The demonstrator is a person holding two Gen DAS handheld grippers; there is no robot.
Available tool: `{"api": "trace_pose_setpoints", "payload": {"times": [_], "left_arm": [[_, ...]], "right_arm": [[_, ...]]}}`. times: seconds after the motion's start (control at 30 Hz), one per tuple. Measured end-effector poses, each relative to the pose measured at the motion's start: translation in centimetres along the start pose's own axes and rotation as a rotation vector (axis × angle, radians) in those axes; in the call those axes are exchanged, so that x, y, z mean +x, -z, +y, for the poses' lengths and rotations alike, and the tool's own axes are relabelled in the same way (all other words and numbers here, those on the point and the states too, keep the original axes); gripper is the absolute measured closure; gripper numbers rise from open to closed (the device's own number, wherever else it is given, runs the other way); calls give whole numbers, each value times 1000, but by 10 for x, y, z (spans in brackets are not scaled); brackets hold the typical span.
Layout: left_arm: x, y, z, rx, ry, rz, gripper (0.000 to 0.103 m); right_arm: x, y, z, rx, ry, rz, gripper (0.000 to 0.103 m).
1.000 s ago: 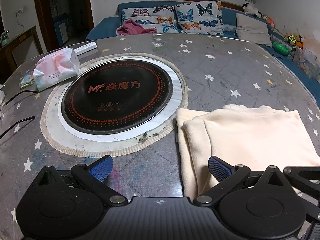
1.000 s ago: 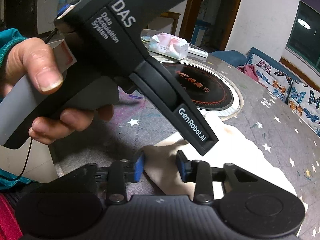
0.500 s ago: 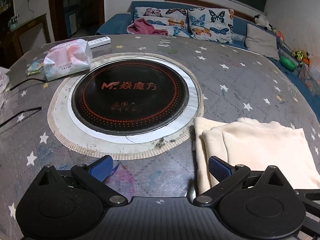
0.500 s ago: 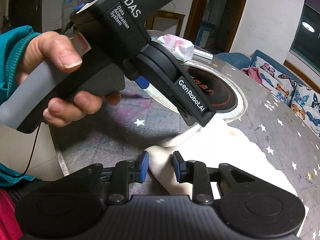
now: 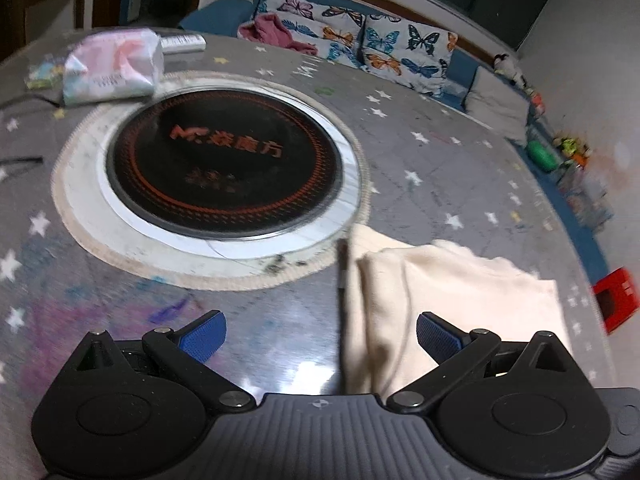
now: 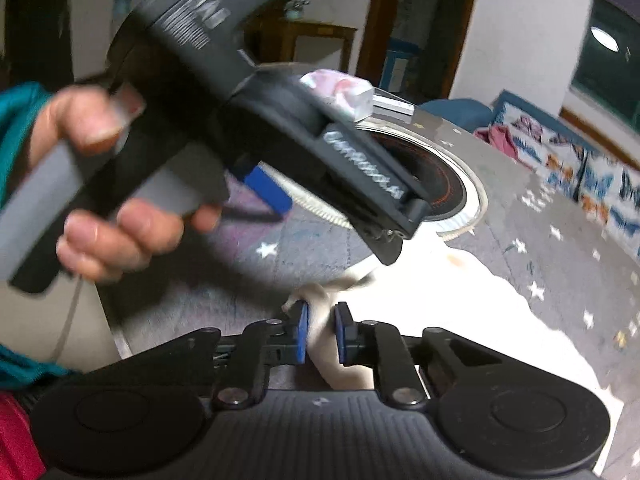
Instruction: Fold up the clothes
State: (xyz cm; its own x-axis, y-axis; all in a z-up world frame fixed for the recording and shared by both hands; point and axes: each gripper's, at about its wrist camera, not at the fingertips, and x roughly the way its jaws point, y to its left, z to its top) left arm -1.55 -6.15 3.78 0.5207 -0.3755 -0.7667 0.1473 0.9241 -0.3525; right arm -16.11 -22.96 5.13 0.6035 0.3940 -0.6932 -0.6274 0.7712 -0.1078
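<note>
A round table (image 5: pixel 460 168) fills both views, covered in a grey cloth printed with white stars. Set into its middle is a black circular cooktop (image 5: pixel 224 172) with an orange dotted ring and orange lettering, framed by a white rim and a frayed beige mat. Behind the table runs a blue sofa (image 5: pixel 472 70) carrying butterfly-print cushions (image 5: pixel 360 36) and a pink garment (bunched at its near end).

The task's thing, a cream garment (image 5: pixel 460 292), lies folded on the table just beside the cooktop's mat, toward the near edge; in the left wrist view its layered folds run from the mat down under the gripper's body. A soft pack of tissues (image 5: pixel 112 68) sits at the far side of the cooktop, with a white remote just beyond it.

The left gripper (image 5: pixel 320 332) hangs above the table with its 2 blue pads spread wide and nothing between them; its right pad is over the cream cloth, though contact there cannot be told. The right wrist view shows this tool gripped by the person's left hand (image 6: pixel 108 208), a teal sleeve at the wrist.

The right gripper (image 6: pixel 322 330) has just been closing, and its 2 blue pads now pinch a gathered corner of the cream garment near the table's edge.
</note>
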Motion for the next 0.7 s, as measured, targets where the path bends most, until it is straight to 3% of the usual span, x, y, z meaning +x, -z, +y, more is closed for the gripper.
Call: {"api": "trace_pose_setpoints", "payload": {"times": [0.33, 0.37, 0.43, 0.67, 0.7], "left_arm": [[15, -5, -2, -135, 165, 53, 5], [17, -5, -3, -141, 172, 49, 13], [19, -5, -4, -156, 200, 57, 19], [30, 0, -6, -196, 260, 93, 73], [32, 1, -6, -196, 259, 95, 77]], "right_arm": [[-33, -4, -38, 169, -52, -91, 94], [-35, -3, -40, 173, -51, -97, 94], [-38, -1, -42, 179, -51, -105, 95], [-41, 2, -42, 184, -60, -120, 95], [-40, 3, -41, 185, -64, -120, 95]]}}
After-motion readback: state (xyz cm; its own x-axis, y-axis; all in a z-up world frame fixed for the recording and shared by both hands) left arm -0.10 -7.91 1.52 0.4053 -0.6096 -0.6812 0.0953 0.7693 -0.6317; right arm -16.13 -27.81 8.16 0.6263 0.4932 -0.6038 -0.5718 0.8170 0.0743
